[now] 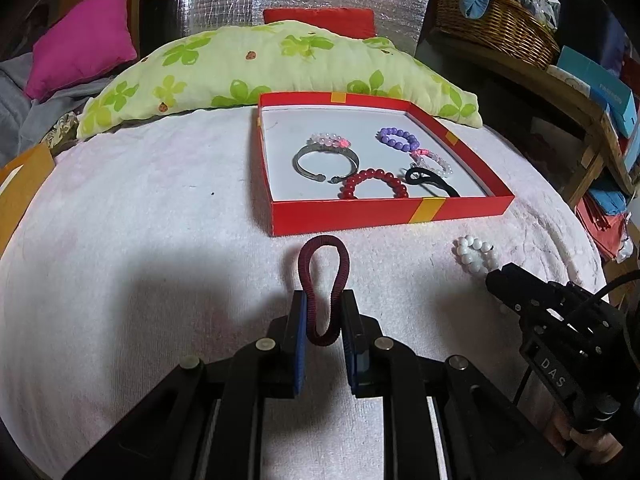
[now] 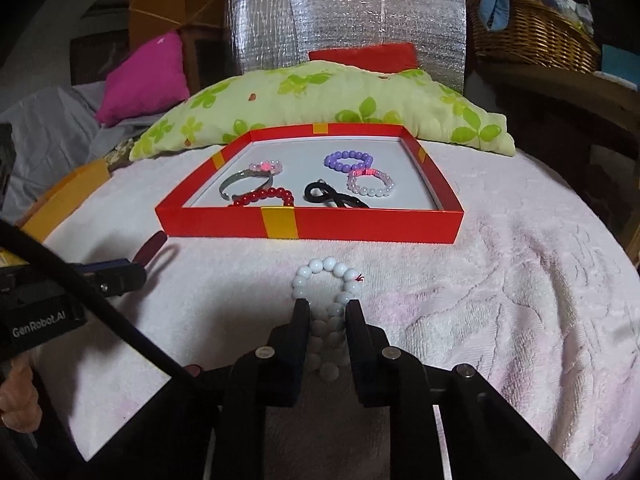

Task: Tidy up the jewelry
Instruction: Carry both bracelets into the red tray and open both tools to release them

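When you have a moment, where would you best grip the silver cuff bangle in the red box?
Probably on the closed curved band of the silver cuff bangle, pinching across the thin strip from above. It lies flat in the red box, its opening faces the near wall, and beads crowd its far edge.

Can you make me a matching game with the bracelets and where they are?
Things:
1. white bracelet
2. maroon band
3. purple bracelet
4. silver bangle

Places:
A. far right part of the box
B. in the left gripper
C. left part of the box
D. in the right gripper

Pairs: 1-D, 2-B, 3-A, 4-C
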The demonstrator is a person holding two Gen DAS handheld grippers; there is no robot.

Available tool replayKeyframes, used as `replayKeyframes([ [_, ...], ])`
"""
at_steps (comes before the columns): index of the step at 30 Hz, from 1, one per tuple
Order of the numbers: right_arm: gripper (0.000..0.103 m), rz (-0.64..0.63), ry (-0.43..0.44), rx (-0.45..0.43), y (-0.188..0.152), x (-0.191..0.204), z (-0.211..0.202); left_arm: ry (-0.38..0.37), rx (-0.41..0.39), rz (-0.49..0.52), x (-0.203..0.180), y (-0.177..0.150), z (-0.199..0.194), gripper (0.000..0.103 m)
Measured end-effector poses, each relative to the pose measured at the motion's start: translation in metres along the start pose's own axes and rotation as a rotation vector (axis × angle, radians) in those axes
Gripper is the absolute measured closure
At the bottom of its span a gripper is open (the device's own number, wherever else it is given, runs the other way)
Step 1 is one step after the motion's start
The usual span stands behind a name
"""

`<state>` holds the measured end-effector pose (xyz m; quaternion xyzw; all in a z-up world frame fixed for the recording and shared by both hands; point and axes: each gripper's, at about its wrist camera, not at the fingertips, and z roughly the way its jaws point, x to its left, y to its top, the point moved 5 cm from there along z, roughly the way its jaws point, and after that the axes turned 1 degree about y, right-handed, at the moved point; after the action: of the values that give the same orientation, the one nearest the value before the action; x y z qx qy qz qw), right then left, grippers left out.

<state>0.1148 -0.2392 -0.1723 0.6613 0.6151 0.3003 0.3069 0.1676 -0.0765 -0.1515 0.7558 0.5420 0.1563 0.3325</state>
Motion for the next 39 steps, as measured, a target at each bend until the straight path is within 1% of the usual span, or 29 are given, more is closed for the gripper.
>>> replayKeyframes([
  [4,0.083,0.007,0.022,-0.018,0.003,0.002,-0.004,-0.007,-0.010,-0.004,0.000,0.001,-0.003,0.086],
  [5,0.089,0.008,0.030,-0.021,0.004,0.003,-0.005,-0.006,-0.013,-0.001,-0.001,0.001,-0.004,0.086],
  [6,0.091,0.010,0.041,-0.024,0.005,0.004,-0.006,-0.006,-0.016,0.001,-0.001,0.001,-0.005,0.086],
  [14,0.091,0.042,0.105,-0.056,0.009,0.004,-0.014,-0.007,-0.013,-0.002,0.000,0.001,-0.005,0.086],
  [16,0.091,0.039,0.104,-0.061,0.010,0.005,-0.015,-0.002,-0.014,-0.002,0.000,0.001,-0.005,0.086],
  [19,0.091,0.045,0.086,-0.045,0.009,0.003,-0.011,-0.004,-0.014,-0.003,0.001,0.001,-0.005,0.086],
  [25,0.090,0.140,0.072,0.025,0.005,-0.015,0.002,-0.010,-0.016,0.000,0.001,0.002,-0.006,0.086],
  [27,0.090,0.146,0.071,0.030,0.005,-0.017,0.003,-0.011,-0.017,0.003,0.000,0.001,-0.007,0.086],
  [28,0.088,0.144,0.067,0.033,0.004,-0.016,0.004,-0.012,-0.019,0.005,-0.001,0.002,-0.007,0.086],
  [30,0.079,0.133,0.058,0.040,0.003,-0.015,0.006,-0.016,-0.018,0.007,-0.002,0.001,-0.007,0.086],
  [31,0.061,0.134,0.062,0.068,0.000,-0.014,0.010,-0.016,-0.017,0.009,-0.003,0.001,-0.007,0.086],
  [32,0.057,0.130,0.076,0.074,-0.002,-0.011,0.012,-0.015,-0.017,0.013,-0.003,0.001,-0.007,0.086],
  [33,0.057,0.098,0.057,0.057,-0.002,-0.008,0.010,-0.013,-0.017,0.016,-0.003,0.001,-0.007,0.086],
  [34,0.063,0.060,0.050,0.055,-0.002,-0.003,0.010,-0.013,-0.018,0.018,-0.003,0.001,-0.007,0.086],
  [35,0.089,0.032,0.046,0.051,-0.003,0.001,0.009,-0.013,-0.018,0.019,-0.003,0.001,-0.007,0.086],
  [36,0.092,0.003,0.041,0.053,-0.004,0.005,0.009,-0.014,-0.017,0.018,-0.003,0.001,-0.007,0.086],
  [39,0.092,-0.019,0.039,0.030,-0.003,0.008,0.005,-0.013,-0.019,0.019,-0.003,0.001,-0.007,0.086],
])
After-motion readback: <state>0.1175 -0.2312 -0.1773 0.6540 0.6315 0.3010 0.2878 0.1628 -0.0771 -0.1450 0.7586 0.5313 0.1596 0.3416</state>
